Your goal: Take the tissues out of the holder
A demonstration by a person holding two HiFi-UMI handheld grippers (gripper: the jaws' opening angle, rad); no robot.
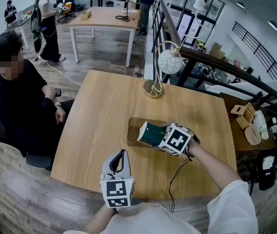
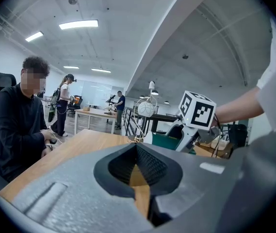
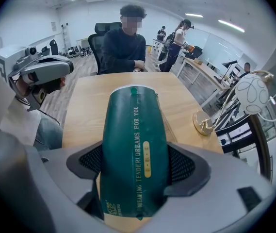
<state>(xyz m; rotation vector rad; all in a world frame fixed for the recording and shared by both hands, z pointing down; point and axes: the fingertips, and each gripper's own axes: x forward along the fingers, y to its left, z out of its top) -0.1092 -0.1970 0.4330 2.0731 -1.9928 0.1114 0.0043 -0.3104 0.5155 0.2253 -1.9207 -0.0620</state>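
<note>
Now the right gripper (image 1: 161, 138) has its jaws wide and clamped on the sides of the green tissue pack (image 1: 148, 132). The pack sits tilted over the dark wooden holder (image 1: 132, 136), which lies near the middle of the worktop (image 1: 104, 106). By the worktop's near edge the left gripper (image 1: 118, 165) hangs with jaws drawn together, nothing between them — apart from the pack

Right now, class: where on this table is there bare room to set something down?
Free: the left stretch of the table between the seated person and the holder; also the far right corner beside the lamp. Crowded: the near middle, where the right gripper holds the tissue pack at the holder.
</note>
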